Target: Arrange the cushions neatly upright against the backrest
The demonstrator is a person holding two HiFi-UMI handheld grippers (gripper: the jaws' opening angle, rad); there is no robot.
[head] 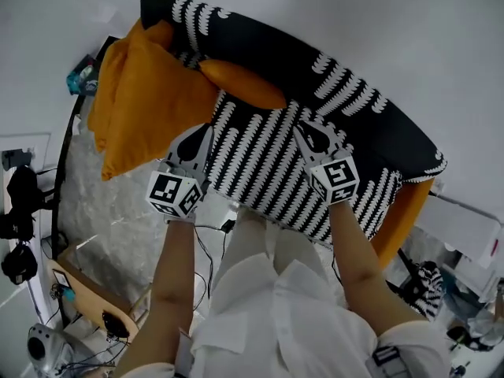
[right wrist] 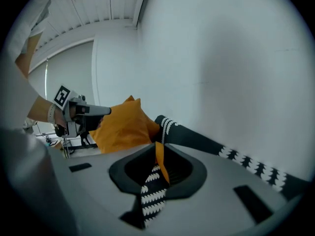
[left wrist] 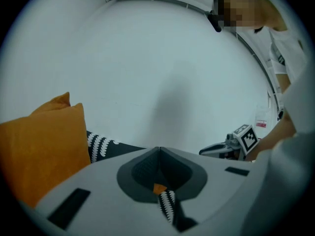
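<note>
We've got the left gripper [head: 205,132] and the right gripper [head: 304,129] each clamped on the near edge of the black-and-white patterned cushion [head: 260,164], spread before the backrest [head: 260,50] beside the orange cushion [head: 142,101]. We fear the right's thin bite slipping, so the cushion sags crooked or topples its orange neighbour

White wall [left wrist: 147,73], grey speckled floor [head: 102,203]
</note>
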